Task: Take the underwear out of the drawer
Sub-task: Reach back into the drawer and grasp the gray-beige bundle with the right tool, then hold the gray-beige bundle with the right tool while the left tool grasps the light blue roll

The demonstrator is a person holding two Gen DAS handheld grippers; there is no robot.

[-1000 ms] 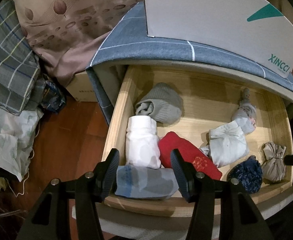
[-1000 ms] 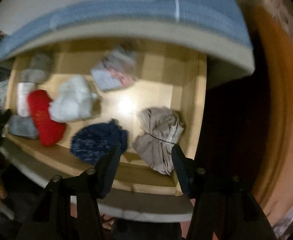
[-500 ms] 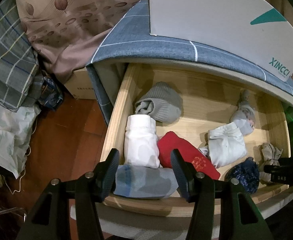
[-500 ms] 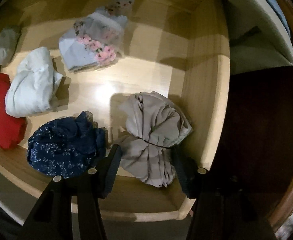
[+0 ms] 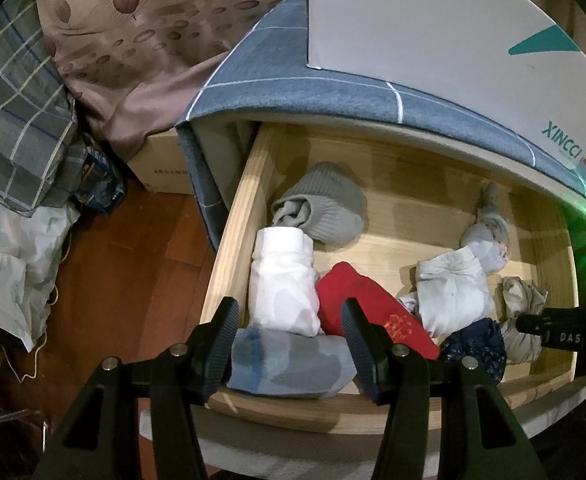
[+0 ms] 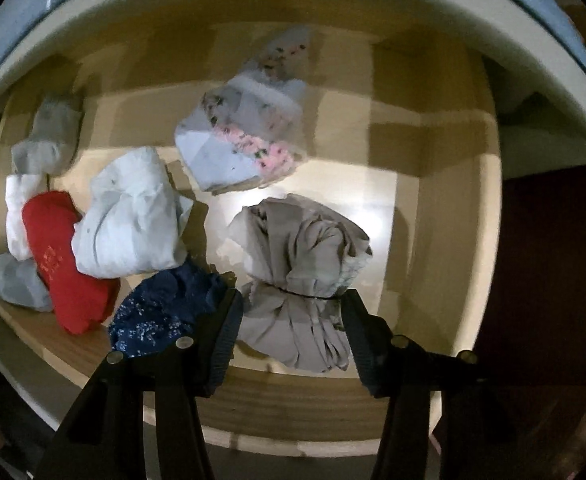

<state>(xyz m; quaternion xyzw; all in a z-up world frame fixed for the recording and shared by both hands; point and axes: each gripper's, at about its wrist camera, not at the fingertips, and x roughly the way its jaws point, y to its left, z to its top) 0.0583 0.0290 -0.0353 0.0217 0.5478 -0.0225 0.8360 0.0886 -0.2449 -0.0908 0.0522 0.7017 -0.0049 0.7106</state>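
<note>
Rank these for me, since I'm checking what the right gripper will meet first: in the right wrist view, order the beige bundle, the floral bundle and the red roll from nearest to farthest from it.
1. beige bundle, between the right gripper fingers.
2. floral bundle, behind it, mid-drawer.
3. red roll, far left.

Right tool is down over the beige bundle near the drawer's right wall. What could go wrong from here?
1. The navy floral piece lies against the beige bundle, beside the right tool's left finger; closing may pinch both.
2. The bundle sits close to the drawer's front rim and right wall; a finger might strike wood.
3. The fingers flank its tied waist; a grip on loose folds alone may slip as it lifts.
</note>
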